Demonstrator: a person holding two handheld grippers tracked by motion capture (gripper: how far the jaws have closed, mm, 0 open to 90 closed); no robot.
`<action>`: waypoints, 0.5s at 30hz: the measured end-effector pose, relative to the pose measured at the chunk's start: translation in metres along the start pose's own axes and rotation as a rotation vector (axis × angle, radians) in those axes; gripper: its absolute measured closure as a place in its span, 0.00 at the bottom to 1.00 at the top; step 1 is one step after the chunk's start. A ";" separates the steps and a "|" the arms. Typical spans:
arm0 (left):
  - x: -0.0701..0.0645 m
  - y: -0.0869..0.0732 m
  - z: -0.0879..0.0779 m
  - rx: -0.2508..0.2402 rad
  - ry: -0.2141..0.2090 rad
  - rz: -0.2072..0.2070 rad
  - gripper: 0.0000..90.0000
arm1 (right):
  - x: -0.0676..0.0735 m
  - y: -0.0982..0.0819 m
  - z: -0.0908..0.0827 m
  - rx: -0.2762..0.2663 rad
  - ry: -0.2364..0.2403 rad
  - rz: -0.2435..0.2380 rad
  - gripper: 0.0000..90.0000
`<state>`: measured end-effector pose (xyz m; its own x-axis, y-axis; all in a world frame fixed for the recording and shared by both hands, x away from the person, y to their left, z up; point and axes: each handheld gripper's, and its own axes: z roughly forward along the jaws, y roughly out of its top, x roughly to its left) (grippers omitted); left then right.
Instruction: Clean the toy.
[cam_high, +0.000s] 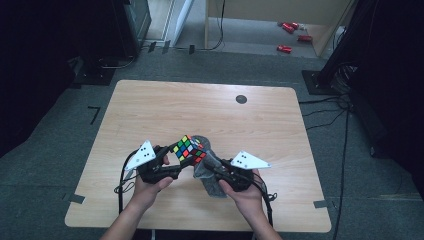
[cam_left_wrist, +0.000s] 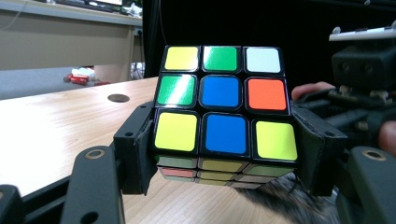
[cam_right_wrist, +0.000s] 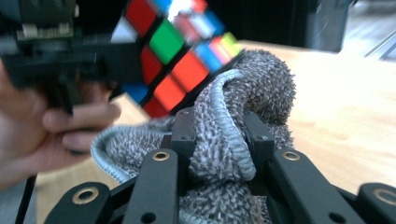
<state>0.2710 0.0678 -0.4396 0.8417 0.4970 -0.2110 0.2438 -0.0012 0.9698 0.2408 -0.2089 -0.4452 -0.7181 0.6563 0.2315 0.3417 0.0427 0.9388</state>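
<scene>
Left gripper (cam_high: 172, 161): jaws clamped on two opposite sides of the scrambled, multicoloured plastic puzzle cube (cam_high: 189, 149), held clear of the light wooden table (cam_high: 150, 110), over its near-middle part. Right gripper (cam_high: 212, 166): jaws pinched shut on a bunched grey knitted cloth (cam_high: 207, 170). The cloth lies just right of and under the cube, touching its lower right face; wiping likely proceeds leftward and upward.
</scene>
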 end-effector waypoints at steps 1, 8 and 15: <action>0.000 0.000 0.001 0.003 -0.008 -0.006 0.38 | 0.000 0.000 -0.001 -0.010 -0.006 -0.007 0.80; 0.004 0.001 -0.002 -0.012 -0.023 -0.044 0.38 | 0.020 -0.013 0.021 0.082 0.096 -0.105 0.81; 0.010 0.002 -0.004 -0.016 -0.027 -0.077 0.38 | 0.014 -0.003 0.008 0.013 0.069 -0.118 0.81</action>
<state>0.2775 0.0763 -0.4392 0.8335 0.4716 -0.2880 0.3006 0.0503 0.9524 0.2345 -0.1943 -0.4472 -0.7936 0.5929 0.1369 0.2599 0.1268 0.9573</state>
